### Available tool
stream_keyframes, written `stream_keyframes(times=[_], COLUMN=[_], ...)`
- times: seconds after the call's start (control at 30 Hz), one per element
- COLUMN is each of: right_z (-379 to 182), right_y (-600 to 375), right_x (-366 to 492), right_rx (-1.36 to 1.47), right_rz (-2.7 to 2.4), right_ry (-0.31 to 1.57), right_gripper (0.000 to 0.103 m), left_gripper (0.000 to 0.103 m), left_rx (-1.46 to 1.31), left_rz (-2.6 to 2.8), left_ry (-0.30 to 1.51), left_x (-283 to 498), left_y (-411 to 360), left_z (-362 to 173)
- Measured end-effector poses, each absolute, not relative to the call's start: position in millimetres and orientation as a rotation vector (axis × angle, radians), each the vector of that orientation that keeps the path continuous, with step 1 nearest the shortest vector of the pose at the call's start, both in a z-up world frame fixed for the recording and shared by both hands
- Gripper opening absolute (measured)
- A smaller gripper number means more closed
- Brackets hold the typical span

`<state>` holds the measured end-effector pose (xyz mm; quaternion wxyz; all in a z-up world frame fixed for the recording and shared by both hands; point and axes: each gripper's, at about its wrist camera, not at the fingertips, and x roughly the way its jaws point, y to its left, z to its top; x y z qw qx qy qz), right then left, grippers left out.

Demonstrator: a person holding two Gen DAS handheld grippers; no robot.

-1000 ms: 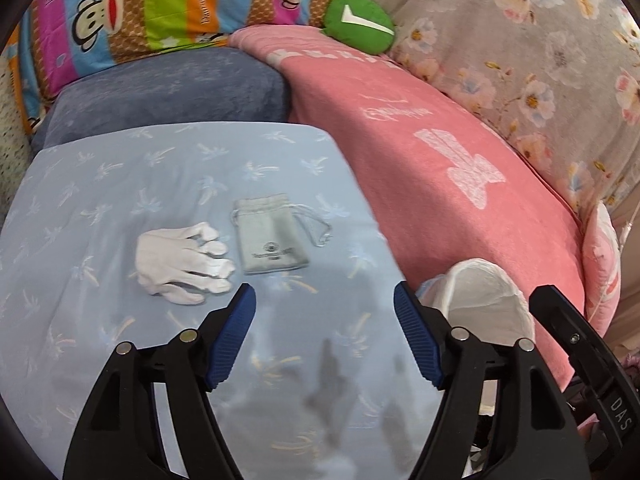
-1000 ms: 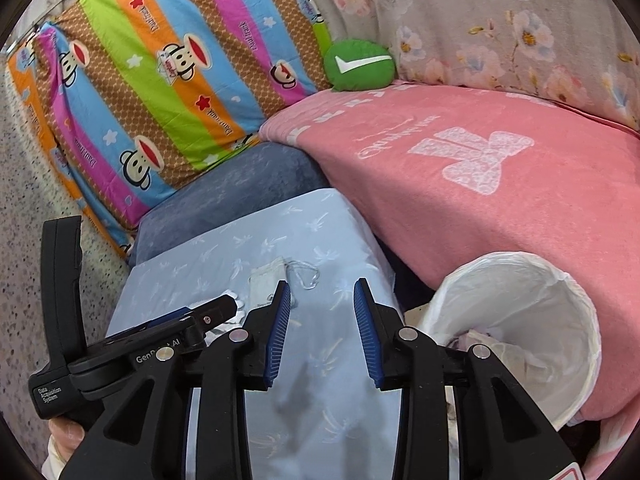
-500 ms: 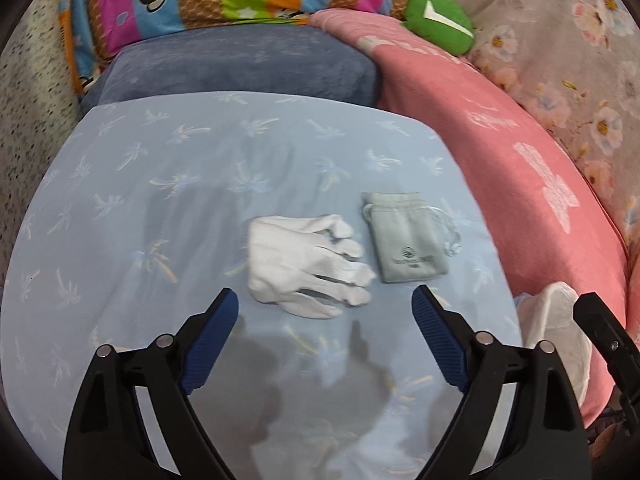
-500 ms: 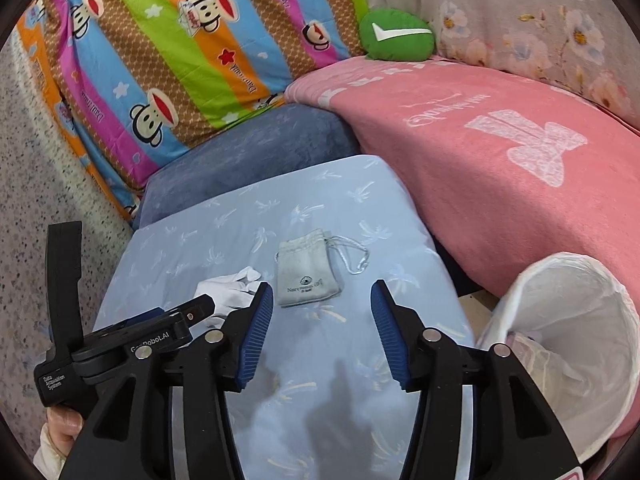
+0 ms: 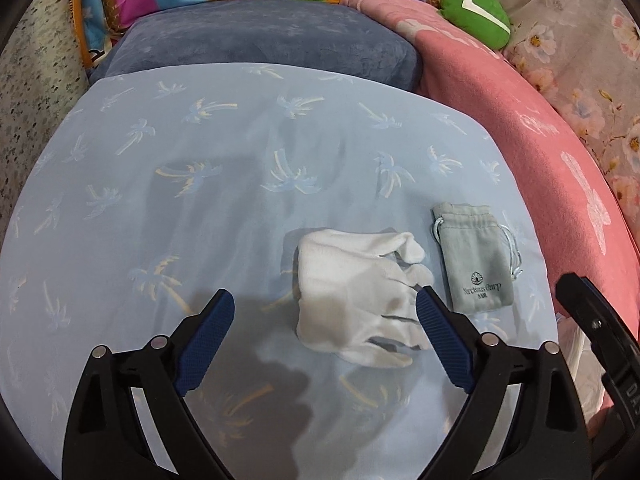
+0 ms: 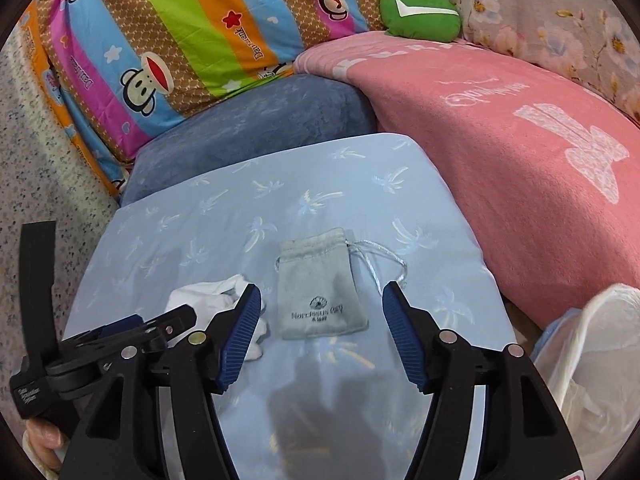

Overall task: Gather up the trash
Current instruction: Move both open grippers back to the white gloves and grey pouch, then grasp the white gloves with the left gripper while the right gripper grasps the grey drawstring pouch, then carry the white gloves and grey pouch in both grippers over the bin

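A white glove [image 5: 356,300] lies on the light blue palm-print surface [image 5: 200,184], with a grey drawstring pouch [image 5: 472,264] just right of it. My left gripper [image 5: 324,320] is open and low over the glove, its right finger at the glove's fingertips. My right gripper [image 6: 322,322] is open and empty, with the pouch [image 6: 316,288] between and just beyond its fingers. The glove [image 6: 204,300] shows partly behind the right gripper's left finger. A bin with a white bag liner [image 6: 596,364] stands at the surface's right edge.
A dark blue cushion [image 6: 256,128] lies behind the surface. A pink blanket [image 6: 520,140] covers the seat on the right. A striped monkey-print pillow [image 6: 180,28] and a green plush [image 6: 420,10] sit at the back.
Both grippers have moved forward and down toward the surface. The left one has closed in on the glove, the right one on the pouch, and the right jaws have opened wider.
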<state>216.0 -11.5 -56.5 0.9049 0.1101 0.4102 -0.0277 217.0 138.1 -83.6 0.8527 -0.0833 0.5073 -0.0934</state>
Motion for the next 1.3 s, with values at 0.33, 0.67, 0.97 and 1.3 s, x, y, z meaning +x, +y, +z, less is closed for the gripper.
stream_keyframes(times=[0.33, 0.67, 0.97, 1.3], right_z=[-93.7, -123.6, -124.8, -89.2], right_y=[-14.4, -1.9, -0.2, -2.3], right_x=[263.9, 258.7, 231.2, 181.5], right_rx=[0.213, 0.182, 0.214, 0.244], right_rz=[-0.086, -0.062, -0.041, -0.032], right_ry=[0.921, 0.991, 1.010, 0.943], right_gripper=[0.062, 0.037, 0.004, 0.003], left_gripper=[0.088, 0.068, 0.026, 0.013], left_rx=[-0.171, -0.161, -0.172, -0.179], left_rz=[-0.228, -0.288, -0.329, -0.351], left_ry=[1.089, 1.105, 1.117, 1.069], left_x=[231.4, 225.0, 210.7, 187.0], left_y=[131.2, 123.3, 122.8, 111.3], left_z=[-95.2, -101.7, -101.2, -72.4])
